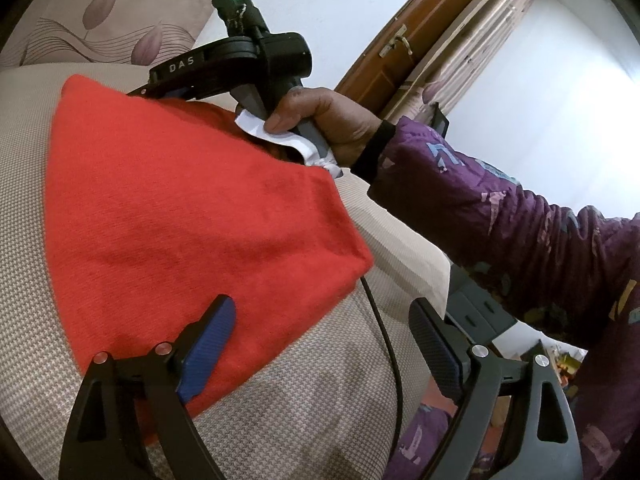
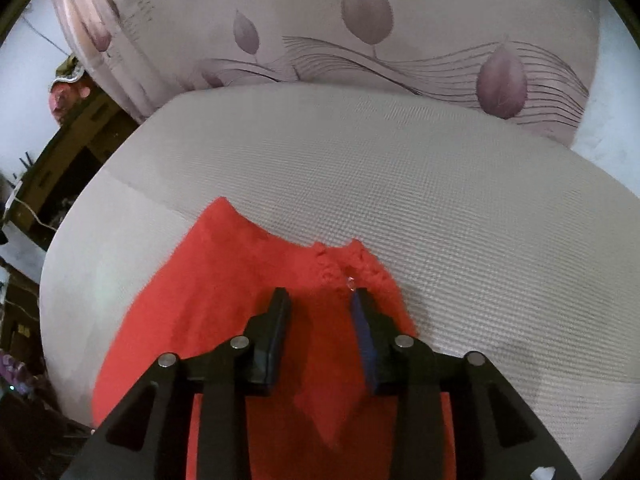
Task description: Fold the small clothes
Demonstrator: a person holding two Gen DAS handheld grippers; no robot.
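Observation:
A red knit garment (image 1: 180,200) lies flat on a beige woven cushion (image 1: 320,400). My left gripper (image 1: 322,312) stands wide open at the garment's near corner, its blue-padded left finger (image 1: 212,340) over the red cloth and the right one past the cushion's edge. A hand (image 1: 328,120) in a purple sleeve holds the right gripper at the garment's far edge. In the right wrist view the right gripper (image 2: 320,300) points down over the garment (image 2: 224,300) near its notched top edge, jaws parted a little, with flat cloth showing between them and no fold pinched.
A black cable (image 1: 392,360) runs over the cushion's near right side. A leaf-patterned curtain (image 2: 360,40) hangs behind the cushion (image 2: 400,180). A wooden door (image 1: 420,40) stands at the back right, dark furniture (image 2: 52,160) at the left.

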